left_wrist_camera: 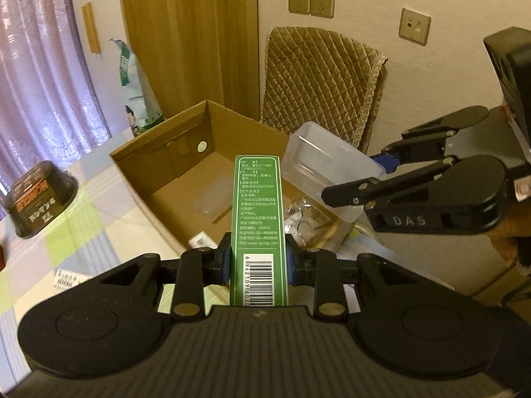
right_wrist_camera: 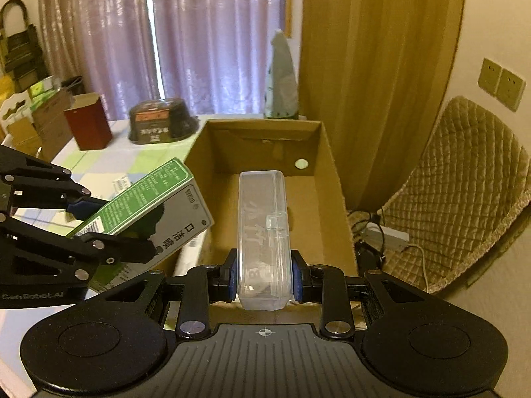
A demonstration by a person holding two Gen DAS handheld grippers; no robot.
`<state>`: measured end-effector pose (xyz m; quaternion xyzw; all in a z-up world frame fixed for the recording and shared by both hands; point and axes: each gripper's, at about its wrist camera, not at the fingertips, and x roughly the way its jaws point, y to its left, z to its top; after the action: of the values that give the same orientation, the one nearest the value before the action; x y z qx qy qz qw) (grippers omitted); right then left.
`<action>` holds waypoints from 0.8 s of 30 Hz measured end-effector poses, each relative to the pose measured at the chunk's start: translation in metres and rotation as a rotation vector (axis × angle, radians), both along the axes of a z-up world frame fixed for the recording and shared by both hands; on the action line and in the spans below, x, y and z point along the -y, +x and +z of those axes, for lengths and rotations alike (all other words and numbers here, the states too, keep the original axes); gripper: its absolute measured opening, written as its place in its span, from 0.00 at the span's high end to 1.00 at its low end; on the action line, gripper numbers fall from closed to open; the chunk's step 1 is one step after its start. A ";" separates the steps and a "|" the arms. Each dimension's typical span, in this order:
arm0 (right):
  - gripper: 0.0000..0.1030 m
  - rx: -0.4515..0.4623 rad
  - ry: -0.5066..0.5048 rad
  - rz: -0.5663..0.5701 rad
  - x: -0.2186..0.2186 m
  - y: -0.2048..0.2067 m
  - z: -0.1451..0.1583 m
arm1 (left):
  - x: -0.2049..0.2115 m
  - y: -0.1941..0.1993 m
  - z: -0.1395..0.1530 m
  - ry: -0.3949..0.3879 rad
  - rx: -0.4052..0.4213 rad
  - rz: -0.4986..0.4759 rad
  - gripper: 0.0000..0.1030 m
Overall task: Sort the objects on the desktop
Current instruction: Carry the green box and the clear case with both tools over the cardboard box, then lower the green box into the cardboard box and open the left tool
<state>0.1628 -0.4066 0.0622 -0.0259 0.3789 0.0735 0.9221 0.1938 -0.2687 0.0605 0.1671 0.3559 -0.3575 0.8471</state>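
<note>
In my left gripper (left_wrist_camera: 258, 262) I pinch one green carton (left_wrist_camera: 259, 219) by its long sides, barcode end nearest me at the bottom centre of the frame, its far end reaching over the near wall of the open cardboard box (left_wrist_camera: 186, 165). My right gripper (right_wrist_camera: 264, 280) is clamped on one clear plastic case (right_wrist_camera: 264, 232), which points into that same box (right_wrist_camera: 327, 172) at centre frame. Only the right wrist view shows the carton's grey face (right_wrist_camera: 179, 219) with dark lettering; the left wrist view alone shows a crumpled clear wrapper (left_wrist_camera: 305, 219) by the box floor, partly hidden behind the carton. Each gripper appears in the other's view: the right one (left_wrist_camera: 385, 179) at the right edge, the left one (right_wrist_camera: 99, 222) at the lower left. Further off on the checked tablecloth (right_wrist_camera: 109, 165) sit one dark bowl-shaped tub (right_wrist_camera: 162, 126) and one dark red box (right_wrist_camera: 88, 126), the latter seen only from the right wrist. Past the box stand one pale bag (right_wrist_camera: 282, 79), one quilted chair (left_wrist_camera: 318, 79), curtains (right_wrist_camera: 212, 33) and three wall sockets (left_wrist_camera: 311, 2).
</note>
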 end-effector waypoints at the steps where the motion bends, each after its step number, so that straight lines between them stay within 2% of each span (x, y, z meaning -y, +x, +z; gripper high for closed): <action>1: 0.72 -0.002 0.001 -0.003 0.003 0.003 -0.001 | 0.004 0.004 -0.002 0.004 -0.001 -0.002 0.75; 12: 0.72 -0.054 0.029 -0.024 0.016 0.032 -0.030 | 0.034 0.046 -0.032 0.050 -0.033 0.001 0.75; 24: 0.72 -0.091 0.037 -0.032 0.022 0.045 -0.050 | 0.045 0.055 -0.057 0.074 -0.064 -0.007 0.75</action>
<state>0.2082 -0.4282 0.0122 0.0007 0.4193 0.0668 0.9054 0.2491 -0.3137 0.0039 0.1882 0.3954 -0.3522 0.8272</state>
